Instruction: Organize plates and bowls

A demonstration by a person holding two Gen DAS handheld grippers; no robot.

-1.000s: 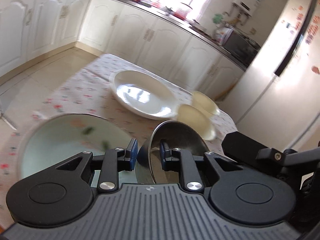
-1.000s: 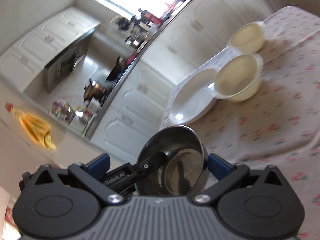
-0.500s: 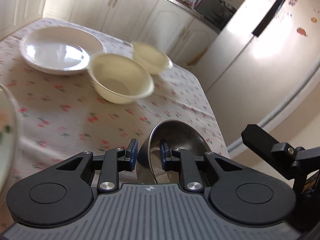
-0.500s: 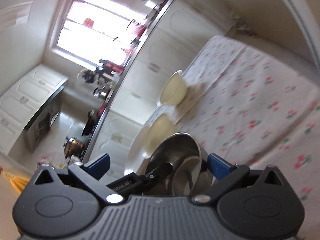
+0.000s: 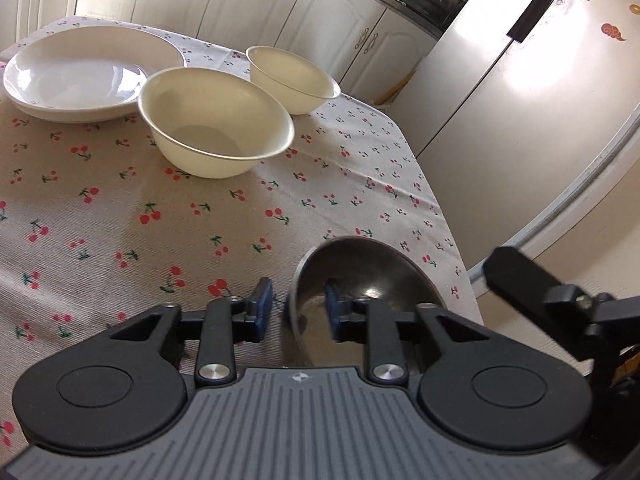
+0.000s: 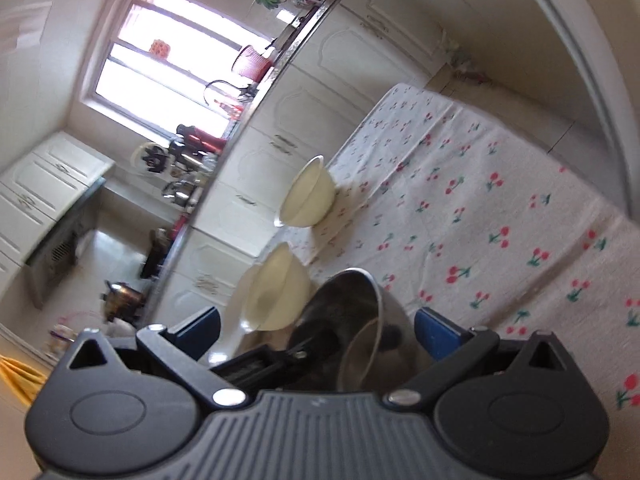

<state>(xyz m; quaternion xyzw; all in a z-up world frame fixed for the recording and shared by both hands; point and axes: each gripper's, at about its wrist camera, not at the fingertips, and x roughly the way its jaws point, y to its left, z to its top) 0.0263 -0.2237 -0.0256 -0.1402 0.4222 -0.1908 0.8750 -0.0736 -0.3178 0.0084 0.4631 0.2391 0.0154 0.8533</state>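
Note:
A steel bowl [image 5: 372, 276] sits at the near right corner of the cherry-print tablecloth [image 5: 160, 220]. My left gripper [image 5: 298, 306] straddles its rim and its jaws are opening. One blue pad is inside the bowl, the other stands clear outside, so neither presses. In the right wrist view the steel bowl [image 6: 360, 304] lies between the wide-apart pads of my right gripper [image 6: 318, 330], which is open, with a clear gap on the left side. Farther back stand a large cream bowl [image 5: 216, 128], a smaller cream bowl [image 5: 292, 76] and a white plate [image 5: 76, 72].
The table's right edge [image 5: 448, 216] runs close beside the steel bowl, with floor and a tall fridge [image 5: 540, 100] beyond. White cabinets [image 5: 240, 0] line the far wall. Bare cloth lies between the steel bowl and the cream bowls.
Both grippers swung right with the steel bowl, away from a green plate, and came down at the table's near right corner. The left jaws, shut on the rim before, have parted.

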